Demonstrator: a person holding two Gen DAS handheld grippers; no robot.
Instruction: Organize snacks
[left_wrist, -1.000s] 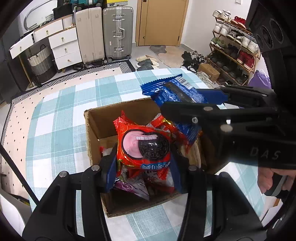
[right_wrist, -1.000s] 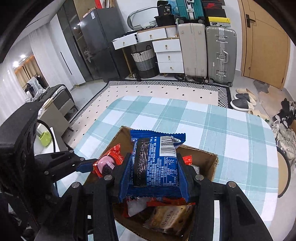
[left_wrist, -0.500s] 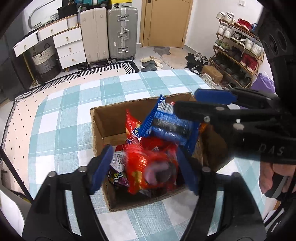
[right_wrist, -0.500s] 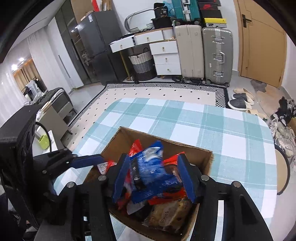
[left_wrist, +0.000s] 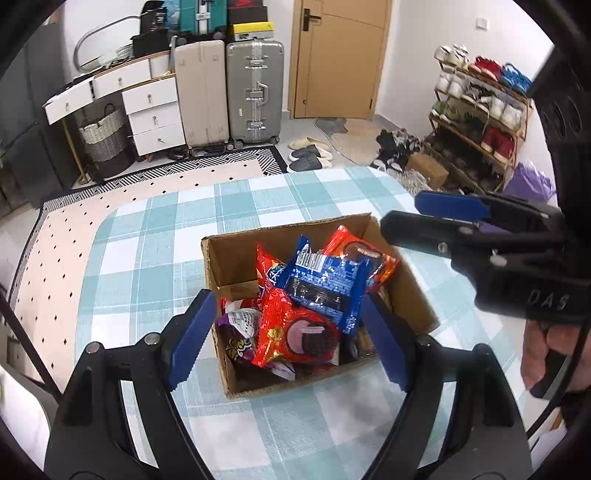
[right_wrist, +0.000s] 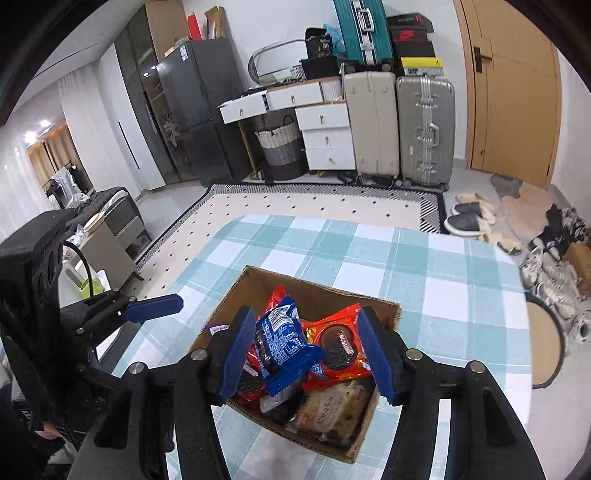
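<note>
Inside cardboard box (left_wrist: 236, 258) on checked tablecloth (left_wrist: 155, 236): blue cookie pack (left_wrist: 325, 284) atop red cookie pack (left_wrist: 295, 332); left gripper (left_wrist: 284, 332) and right gripper (right_wrist: 306, 350) just opening, spread, empty.

A table covered in a teal-and-white checked cloth (left_wrist: 147, 229) (right_wrist: 443, 280) is filling most of both wrist views. An open brown cardboard box (left_wrist: 236, 258) (right_wrist: 384, 310) is sitting directly on it, near the centre, filled with snack packets. The cloth around the box is lying flat, stretching away toward twelve o'clock.
</note>
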